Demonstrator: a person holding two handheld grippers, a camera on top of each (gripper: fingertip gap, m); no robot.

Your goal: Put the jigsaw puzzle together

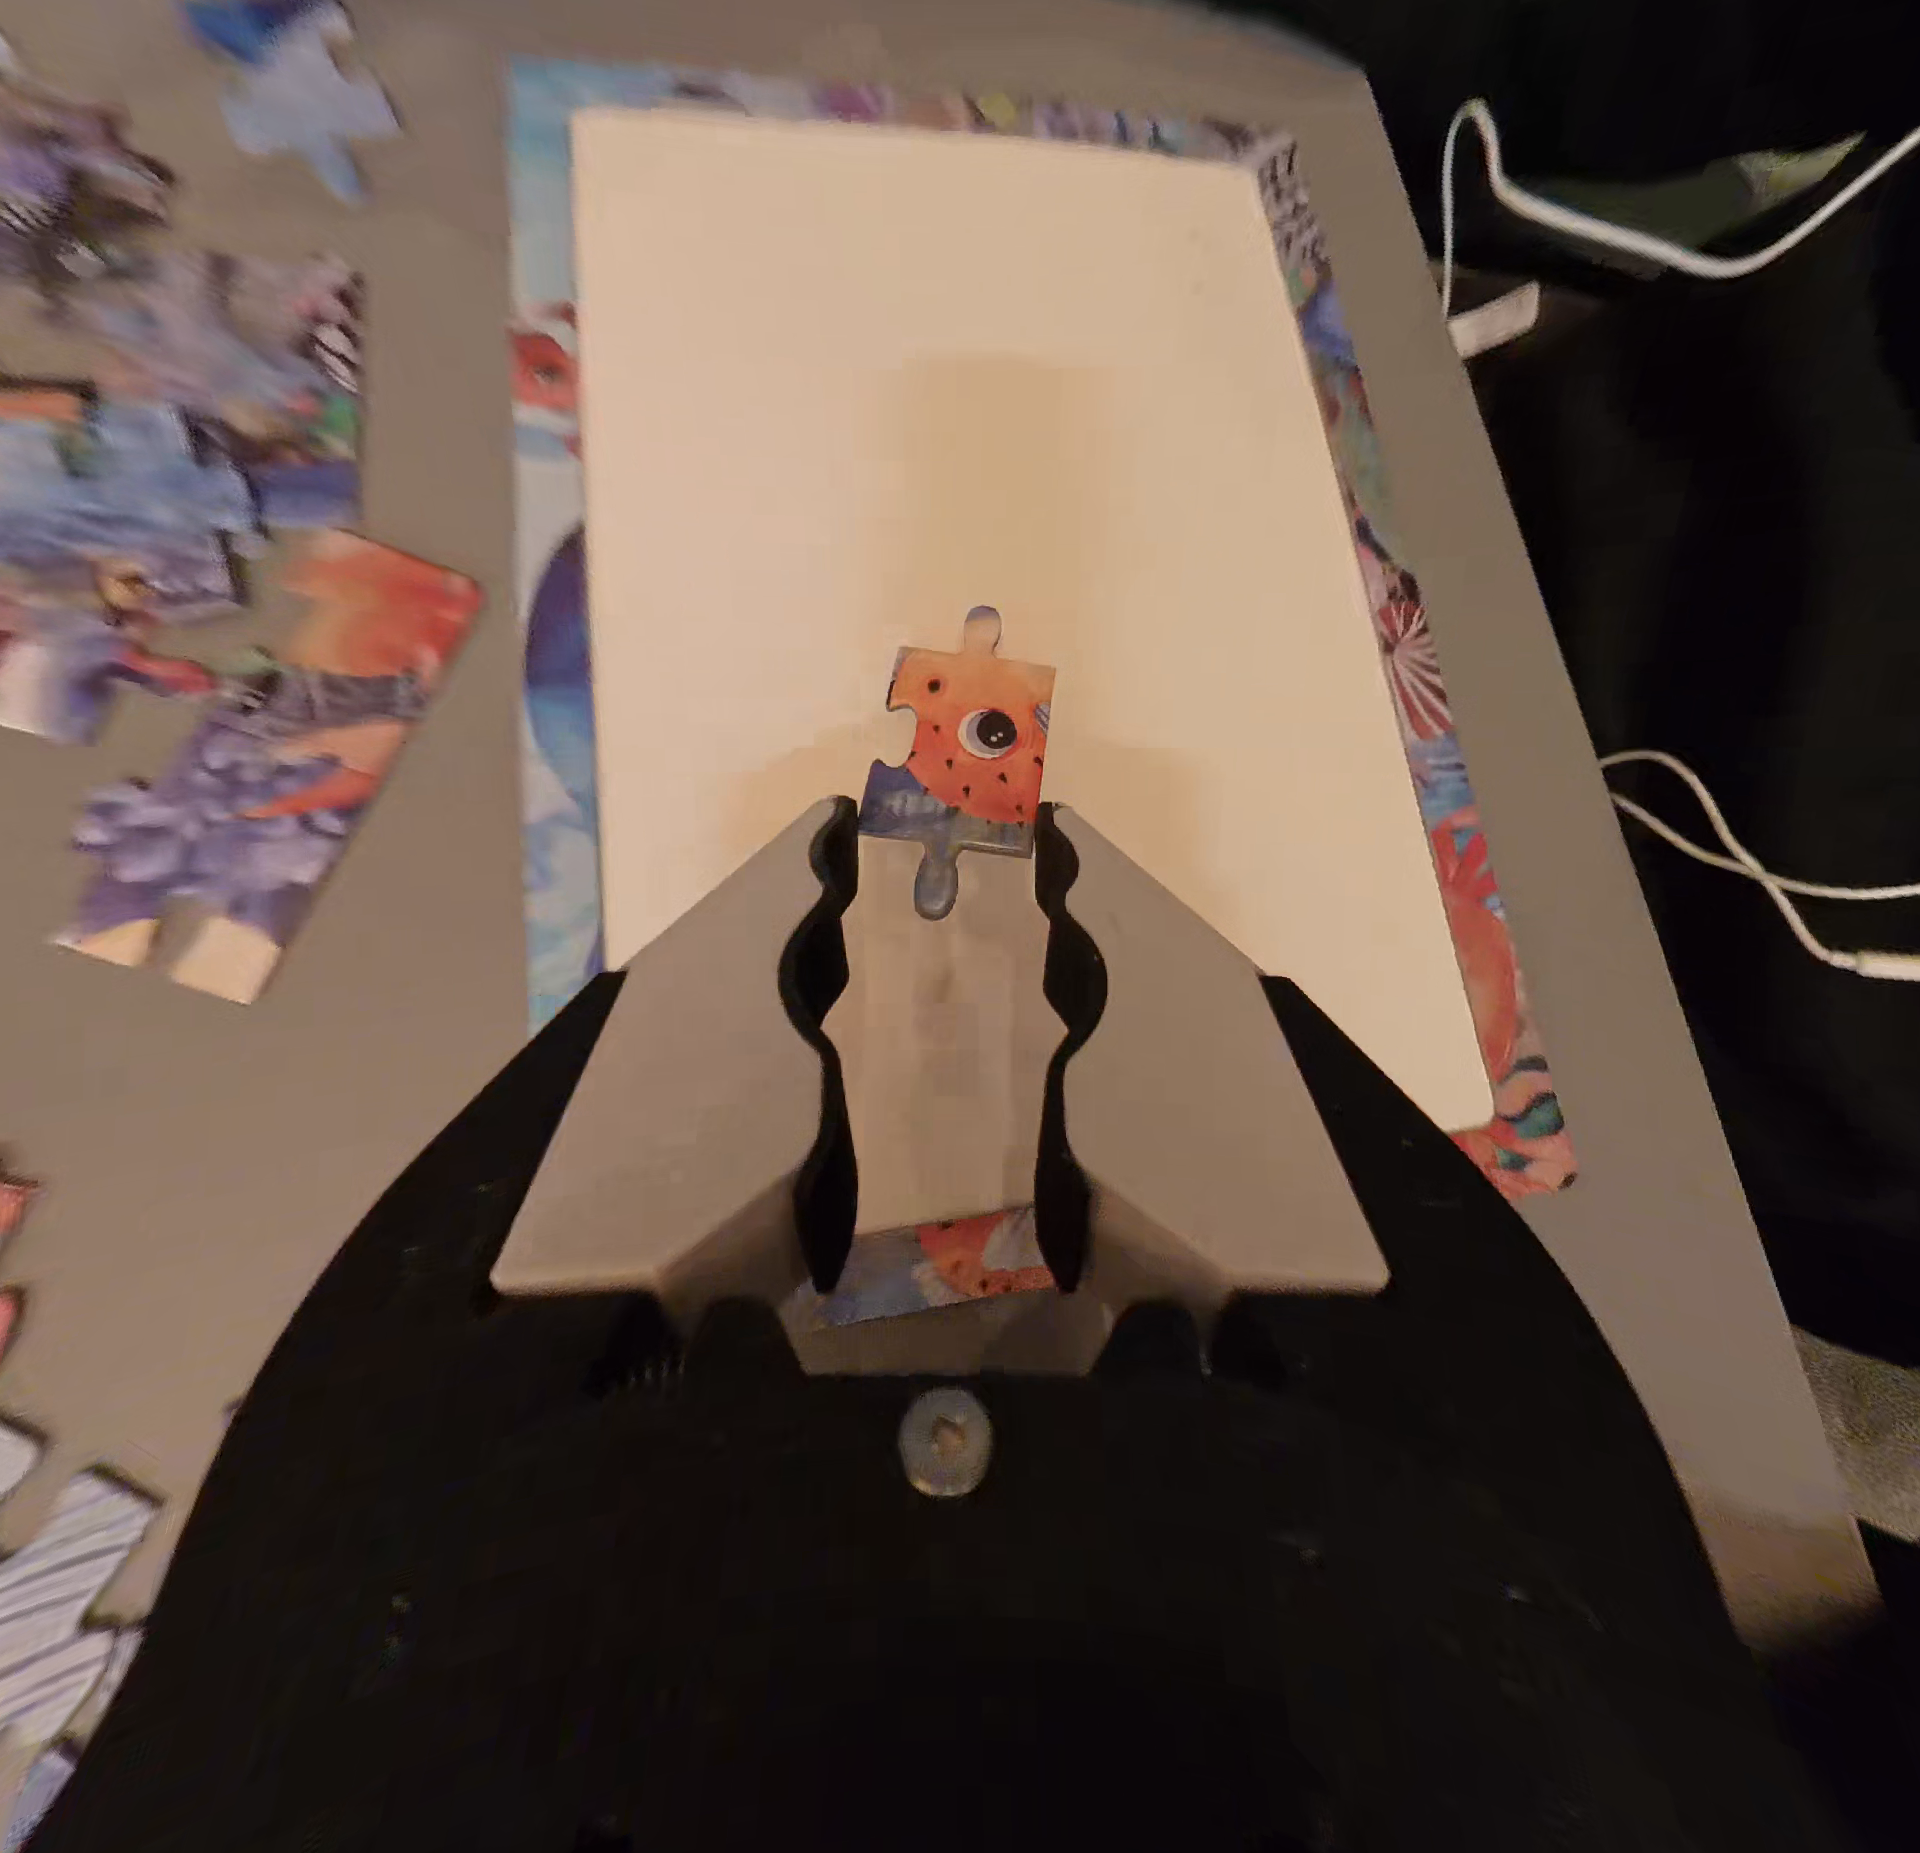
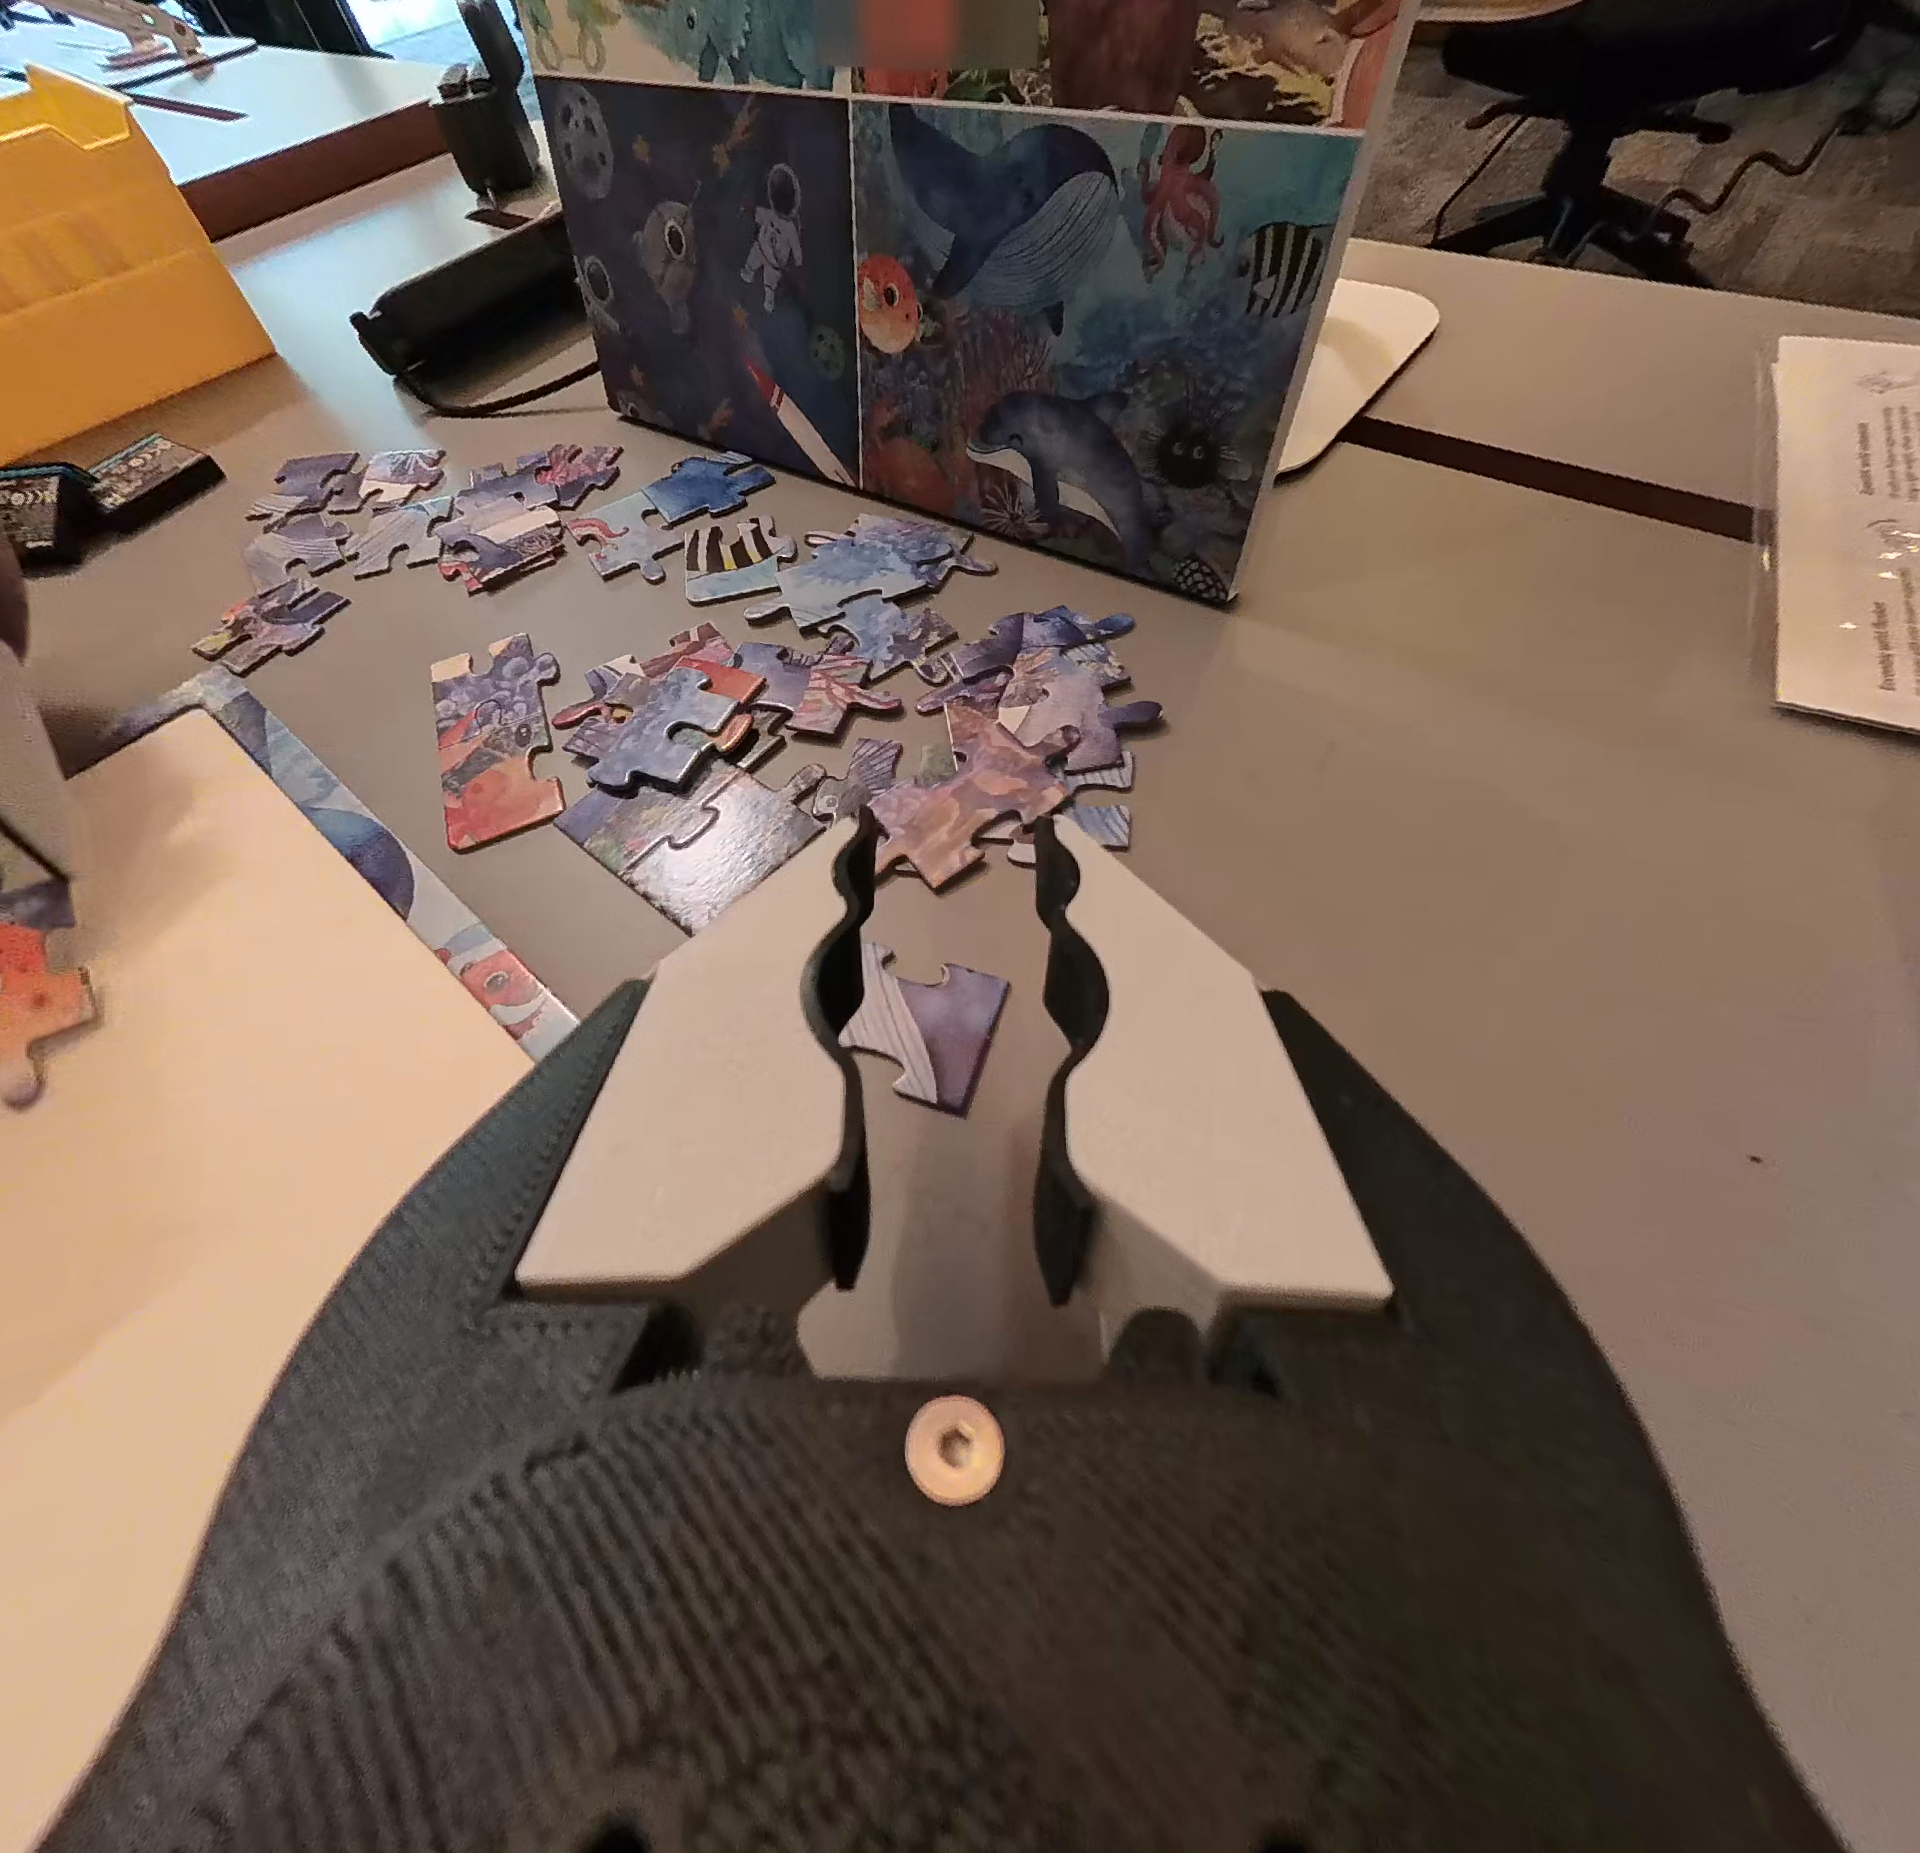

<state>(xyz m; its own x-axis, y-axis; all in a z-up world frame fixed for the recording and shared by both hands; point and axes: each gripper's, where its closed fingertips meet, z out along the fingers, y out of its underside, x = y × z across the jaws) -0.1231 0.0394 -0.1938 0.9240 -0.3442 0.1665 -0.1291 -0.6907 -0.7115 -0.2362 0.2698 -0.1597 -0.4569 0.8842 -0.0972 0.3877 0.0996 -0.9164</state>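
My left gripper (image 1: pixel 948 811) is shut on an orange fish puzzle piece (image 1: pixel 961 754) with an eye on it, and holds it above the white middle of the puzzle frame board (image 1: pixel 935 369). That piece also shows at the left edge of the right wrist view (image 2: pixel 36 1014). My right gripper (image 2: pixel 948 832) is open and empty, hovering over the grey table. A striped purple piece (image 2: pixel 930 1024) lies on the table between its fingers. Several loose pieces (image 2: pixel 727 681) lie scattered beyond it.
The puzzle box (image 2: pixel 987 245) with sea pictures stands upright behind the pieces. A yellow bin (image 2: pixel 94 276) stands far left and a paper sheet in a sleeve (image 2: pixel 1849 536) lies at the right. White cables (image 1: pixel 1714 868) hang past the table edge. More blurred pieces (image 1: pixel 208 556) lie left of the board. Some 25 cm of space lies between my two pairs of fingers.
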